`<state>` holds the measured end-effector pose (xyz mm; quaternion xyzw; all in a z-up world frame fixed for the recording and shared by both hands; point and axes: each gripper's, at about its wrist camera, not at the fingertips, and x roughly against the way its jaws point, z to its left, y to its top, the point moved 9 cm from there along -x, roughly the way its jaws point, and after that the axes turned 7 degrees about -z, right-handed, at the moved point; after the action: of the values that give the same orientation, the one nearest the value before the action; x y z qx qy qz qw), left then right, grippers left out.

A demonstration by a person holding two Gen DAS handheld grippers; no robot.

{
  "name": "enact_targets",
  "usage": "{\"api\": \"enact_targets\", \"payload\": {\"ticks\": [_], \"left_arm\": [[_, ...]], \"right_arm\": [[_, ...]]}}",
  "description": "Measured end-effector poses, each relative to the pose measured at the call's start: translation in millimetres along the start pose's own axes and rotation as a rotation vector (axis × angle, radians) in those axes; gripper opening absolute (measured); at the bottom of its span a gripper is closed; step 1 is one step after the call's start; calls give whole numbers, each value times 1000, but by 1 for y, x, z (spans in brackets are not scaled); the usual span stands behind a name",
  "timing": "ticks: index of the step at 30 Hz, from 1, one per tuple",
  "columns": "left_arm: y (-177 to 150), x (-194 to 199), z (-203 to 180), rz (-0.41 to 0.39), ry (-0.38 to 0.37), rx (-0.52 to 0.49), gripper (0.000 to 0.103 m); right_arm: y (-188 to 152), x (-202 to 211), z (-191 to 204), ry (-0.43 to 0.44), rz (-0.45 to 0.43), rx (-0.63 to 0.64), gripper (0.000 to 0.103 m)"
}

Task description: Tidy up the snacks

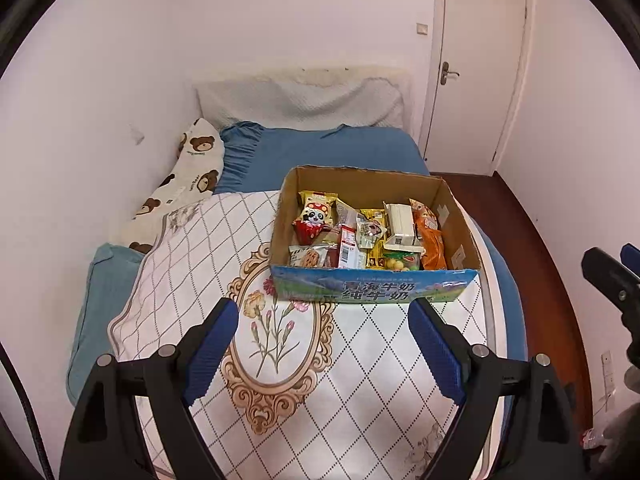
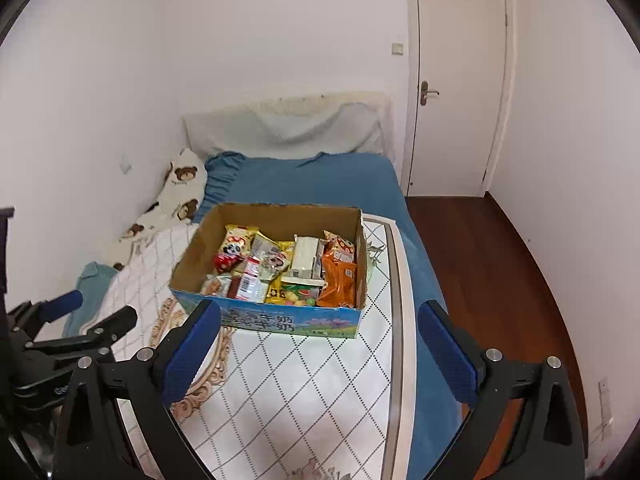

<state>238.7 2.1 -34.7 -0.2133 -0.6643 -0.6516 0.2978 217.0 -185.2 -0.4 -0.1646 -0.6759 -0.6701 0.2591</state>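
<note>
A cardboard box (image 1: pixel 372 286) with a blue printed front stands on a white diamond-patterned cloth (image 1: pixel 192 248) on the bed. It holds several snack packets, among them a panda packet (image 1: pixel 314 216), a white carton (image 1: pixel 402 226) and an orange bag (image 1: pixel 432 240). The box also shows in the right wrist view (image 2: pixel 280 322), with the orange bag (image 2: pixel 340 280) at its right end. My left gripper (image 1: pixel 324 344) is open and empty, short of the box front. My right gripper (image 2: pixel 320 350) is open and empty, just before the box. The left gripper also shows at the right wrist view's left edge (image 2: pixel 92 312).
The bed has a blue sheet (image 1: pixel 340 148), a bear-print pillow (image 1: pixel 188 176) along the left wall and a white headboard cover (image 1: pixel 300 100). A closed white door (image 2: pixel 456 80) and wooden floor (image 2: pixel 480 260) lie to the right of the bed.
</note>
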Motion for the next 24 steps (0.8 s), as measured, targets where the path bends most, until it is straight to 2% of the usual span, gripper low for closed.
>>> {"api": "enact_targets", "payload": {"ticks": [7, 11, 19, 21, 22, 24], "left_arm": [[0, 35, 4, -45, -13, 26, 87], [1, 51, 5, -69, -14, 27, 87], [0, 59, 3, -79, -19, 23, 87], [-1, 58, 3, -77, -21, 21, 91], [0, 55, 2, -78, -25, 23, 101], [2, 51, 3, -82, -16, 25, 103]], "right_arm": [[-2, 39, 7, 2, -42, 5, 101], [-7, 46, 9, 3, -38, 9, 101], [-15, 46, 11, 8, -21, 11, 101], [-17, 43, 13, 13, -16, 11, 101], [-17, 41, 13, 12, -16, 9, 101], [-16, 38, 13, 11, -17, 9, 102]]}}
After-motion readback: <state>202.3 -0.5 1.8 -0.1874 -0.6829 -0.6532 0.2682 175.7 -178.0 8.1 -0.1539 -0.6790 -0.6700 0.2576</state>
